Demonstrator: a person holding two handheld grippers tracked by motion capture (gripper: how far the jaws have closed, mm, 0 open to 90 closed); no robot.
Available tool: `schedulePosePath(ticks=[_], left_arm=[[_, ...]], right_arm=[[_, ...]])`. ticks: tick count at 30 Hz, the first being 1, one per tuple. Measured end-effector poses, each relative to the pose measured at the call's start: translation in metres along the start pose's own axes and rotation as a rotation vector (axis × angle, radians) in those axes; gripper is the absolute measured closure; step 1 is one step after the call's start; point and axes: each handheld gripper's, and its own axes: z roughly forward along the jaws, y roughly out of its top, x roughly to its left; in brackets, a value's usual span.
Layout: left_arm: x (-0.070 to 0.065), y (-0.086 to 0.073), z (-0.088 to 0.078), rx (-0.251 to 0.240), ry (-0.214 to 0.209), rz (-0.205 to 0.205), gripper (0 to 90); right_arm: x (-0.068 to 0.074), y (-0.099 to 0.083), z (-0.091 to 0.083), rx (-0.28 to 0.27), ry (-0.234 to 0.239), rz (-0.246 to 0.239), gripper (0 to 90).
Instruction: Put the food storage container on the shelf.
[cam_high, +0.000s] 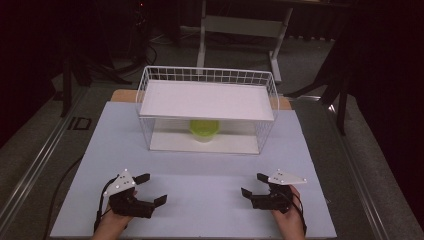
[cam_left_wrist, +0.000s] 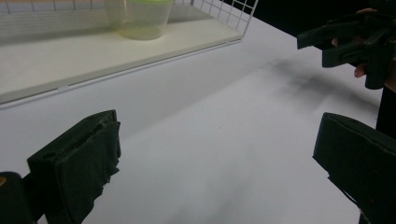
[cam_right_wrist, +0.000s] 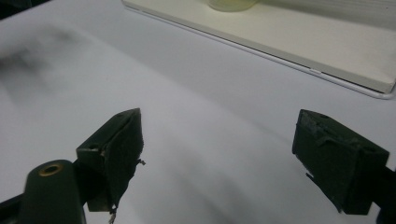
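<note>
Holding my left gripper (cam_high: 154, 188) and right gripper (cam_high: 253, 184) with jaws spread, empty, over the table (cam_high: 210, 165), well short of the green cup (cam_high: 204, 129) in the wire basket (cam_high: 145, 95).

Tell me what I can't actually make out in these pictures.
- Green cup, high view: its top is hidden under the rack's upper shelf.
- Same cup, both gripper views: cut off by the top edge; contents unclear.
- Room behind the table, high view: too dark.
- Left gripper and right gripper: open, empty.
</note>
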Motion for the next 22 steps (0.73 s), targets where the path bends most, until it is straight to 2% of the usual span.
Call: schedulePosePath(ticks=[3, 9, 22], left_arm=[[0.0003, 0.0011, 0.0006, -0.01, -0.002, 0.0, 1.5], [0.0039, -0.0001, -0.0007, -0.021, -0.006, -0.027, 1.5], [0.0031, 0.002, -0.0052, -0.038, 0.018, -0.014, 1.6]], right_arm=[[-0.0006, -0.0004, 0.0011, 0.002, -0.004, -0.006, 16.1], [-0.0058, -0.002, 0.001, -0.002, -0.01, 0.018, 16.1], [-0.009, -0.0026, 0.0008, -0.002, -0.014, 0.03, 16.2]])
